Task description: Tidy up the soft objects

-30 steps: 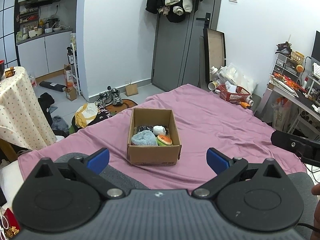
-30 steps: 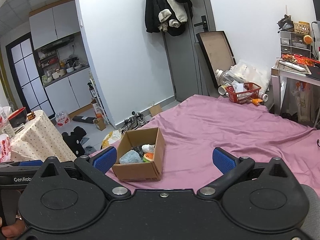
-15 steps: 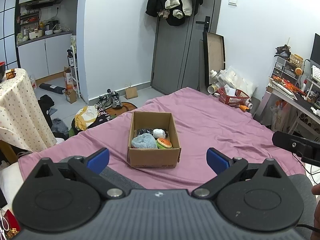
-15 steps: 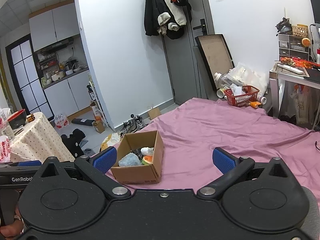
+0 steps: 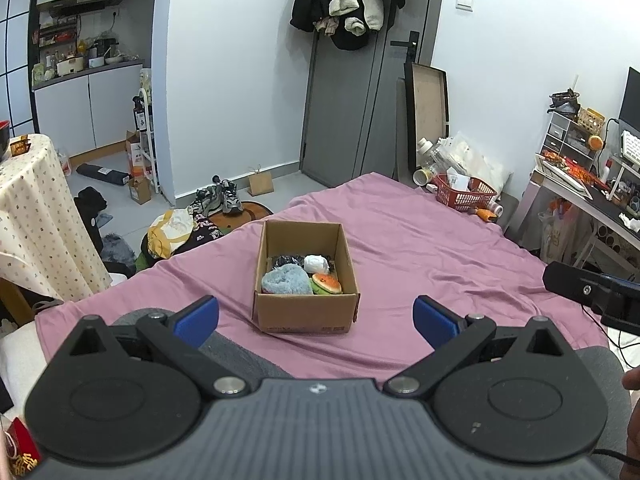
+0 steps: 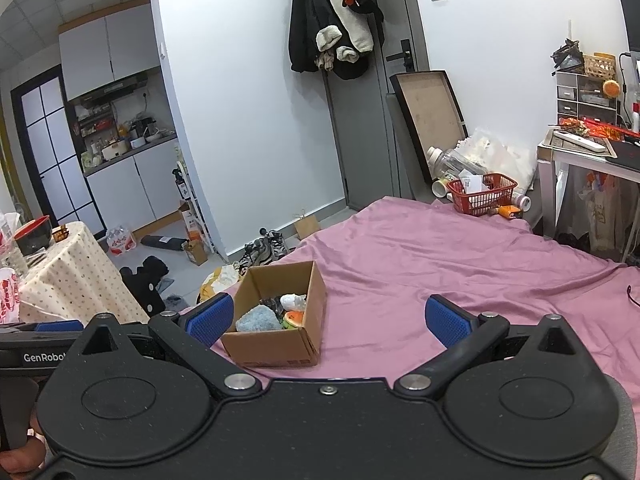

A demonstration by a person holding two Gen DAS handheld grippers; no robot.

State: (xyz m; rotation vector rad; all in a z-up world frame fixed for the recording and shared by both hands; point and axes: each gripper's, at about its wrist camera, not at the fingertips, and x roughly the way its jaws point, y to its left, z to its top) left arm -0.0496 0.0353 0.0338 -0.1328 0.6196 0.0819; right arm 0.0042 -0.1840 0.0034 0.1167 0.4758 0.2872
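Cardboard box [image 5: 306, 278] sits open on the pink bedsheet [image 5: 420, 248], a little toward the bed's left edge, with the soft things gathered inside it. A fluffy blue toy [image 5: 287, 280] fills the near left corner, an orange and green plush [image 5: 327, 283] lies just beside it on the right, a white bundle [image 5: 316, 264] rests behind that, and something dark and patterned [image 5: 286, 261] is tucked at the back; I cannot tell what it is.

Both tongs hang in the air short of the box, holding nothing. The left gripper [image 5: 316, 318] has its blue pads [image 5: 198, 316] spread wide, the box showing between them from its camera. The right gripper [image 6: 328, 318] is likewise spread apart, with the box off toward its left pad [image 6: 210, 318] and bare sheet ahead of it.

Beyond the bed a red basket [image 6: 482, 194] stands on the far edge near a grey door [image 5: 352, 120] hung with coats [image 5: 346, 0], and shoes [image 5: 218, 202] lie on the floor.
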